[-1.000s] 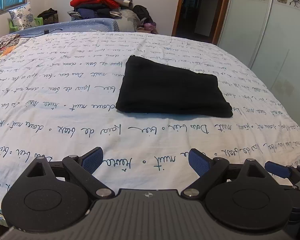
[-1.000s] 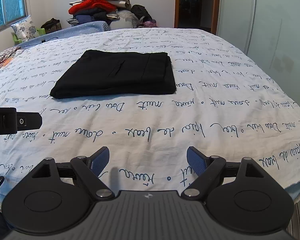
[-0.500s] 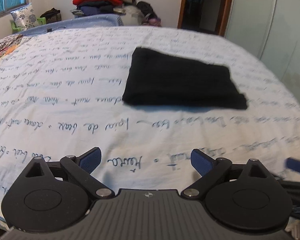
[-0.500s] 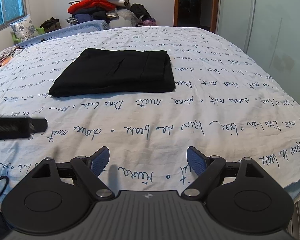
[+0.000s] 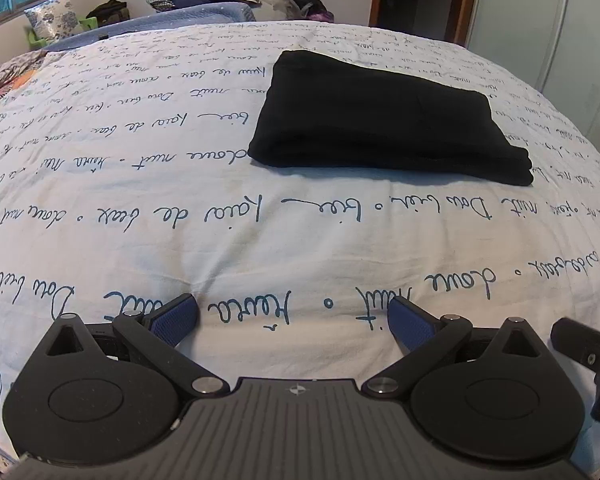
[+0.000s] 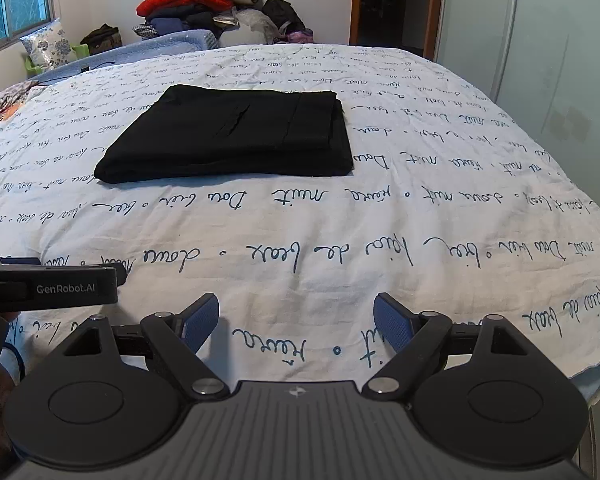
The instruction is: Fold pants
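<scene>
Black pants (image 5: 384,120) lie folded into a flat rectangle on the white bedsheet with blue script (image 5: 140,200); they also show in the right wrist view (image 6: 232,136). My left gripper (image 5: 294,320) is open and empty, low over the sheet near the bed's front edge, well short of the pants. My right gripper (image 6: 296,320) is open and empty, also near the front edge, apart from the pants. The left gripper's body (image 6: 48,288) shows at the left of the right wrist view.
A pile of clothes (image 6: 196,4) sits beyond the far end of the bed. A floral pillow (image 6: 48,46) lies at the far left by the window. A doorway (image 6: 396,0) and a sliding wardrobe door (image 6: 560,60) stand on the right.
The left gripper has shifted left and slightly nearer, so the pants sit further right and larger in its view. The right gripper has hardly moved. Both stay open.
</scene>
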Action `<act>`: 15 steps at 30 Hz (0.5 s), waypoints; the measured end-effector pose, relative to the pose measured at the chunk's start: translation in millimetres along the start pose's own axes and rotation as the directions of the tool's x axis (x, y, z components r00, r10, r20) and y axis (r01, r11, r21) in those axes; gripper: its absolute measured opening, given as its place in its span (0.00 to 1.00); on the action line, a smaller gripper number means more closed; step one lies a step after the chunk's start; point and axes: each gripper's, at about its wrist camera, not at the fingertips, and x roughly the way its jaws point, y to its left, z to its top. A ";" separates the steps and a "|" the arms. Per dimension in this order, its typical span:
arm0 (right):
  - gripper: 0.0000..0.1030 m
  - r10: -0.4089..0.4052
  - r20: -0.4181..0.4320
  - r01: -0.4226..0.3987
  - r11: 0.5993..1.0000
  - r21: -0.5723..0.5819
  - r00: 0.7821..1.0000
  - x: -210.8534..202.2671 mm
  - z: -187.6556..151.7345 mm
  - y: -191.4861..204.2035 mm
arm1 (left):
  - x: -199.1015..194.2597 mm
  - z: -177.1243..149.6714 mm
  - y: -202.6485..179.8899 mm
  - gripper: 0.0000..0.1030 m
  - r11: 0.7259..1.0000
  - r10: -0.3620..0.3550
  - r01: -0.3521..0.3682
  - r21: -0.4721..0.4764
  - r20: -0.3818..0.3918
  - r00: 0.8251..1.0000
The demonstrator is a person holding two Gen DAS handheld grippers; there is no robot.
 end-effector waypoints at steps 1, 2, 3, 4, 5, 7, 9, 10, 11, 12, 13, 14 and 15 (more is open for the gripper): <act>0.83 -0.001 0.001 0.001 1.000 0.001 1.000 -0.1 0.3 -0.8 | 0.4 0.5 0.6 1.00 1.000 -0.002 0.002 -0.004 -0.002 1.000; 0.83 -0.004 0.000 0.004 1.000 0.003 1.000 0.2 0.8 -1.7 | 0.2 0.7 1.0 1.00 1.000 -0.003 0.003 -0.009 -0.004 1.000; 0.83 -0.006 -0.002 0.006 1.000 0.005 1.000 0.7 1.3 -2.9 | 0.0 1.3 1.2 1.00 1.000 -0.003 0.003 -0.013 -0.009 1.000; 0.83 -0.007 -0.002 0.007 1.000 0.009 1.000 1.0 1.9 -4.2 | 0.0 2.1 1.6 1.00 1.000 -0.004 0.004 -0.015 -0.014 1.000; 0.83 -0.006 -0.003 0.006 1.000 0.014 1.000 1.3 2.5 -5.8 | 0.6 3.1 1.6 1.00 1.000 -0.004 0.004 -0.017 -0.020 1.000; 0.83 -0.002 -0.008 0.002 1.000 0.026 1.000 1.4 3.3 -8.5 | 1.2 5.5 0.9 1.00 1.000 -0.001 0.001 -0.010 -0.030 1.000; 0.83 -0.004 -0.006 0.004 1.000 0.024 1.000 0.9 3.7 -8.8 | 0.7 7.5 -2.1 0.99 1.000 0.013 -0.013 -0.003 -0.035 0.999; 0.83 -0.005 -0.005 0.005 1.000 0.019 1.000 0.3 3.7 -8.4 | -1.4 8.6 -3.4 0.99 1.000 0.017 -0.017 0.004 -0.028 0.999; 0.83 -0.005 -0.003 0.005 1.000 0.012 1.000 -0.4 3.7 -7.8 | -4.8 10.0 -4.1 0.99 1.000 0.022 -0.022 0.005 -0.013 1.000; 0.83 -0.006 0.000 0.006 1.000 0.005 1.000 -1.6 3.6 -6.8 | -9.3 11.8 -4.4 0.98 1.000 0.030 -0.030 0.004 0.006 1.000; 0.83 -0.008 0.003 0.008 1.000 -0.001 1.000 -2.4 3.7 -6.3 | -14.7 14.1 -4.4 0.98 0.999 0.036 -0.036 0.003 0.027 0.999; 0.83 -0.010 0.005 0.010 1.000 -0.007 1.000 -2.8 4.1 -5.7 | -21.1 17.4 -3.9 0.98 0.999 0.038 -0.038 0.000 0.049 0.998; 0.83 -0.010 0.006 0.010 1.000 -0.012 1.000 -3.0 5.0 -5.5 | -27.2 21.2 -3.6 0.99 0.999 0.039 -0.039 -0.005 0.066 0.997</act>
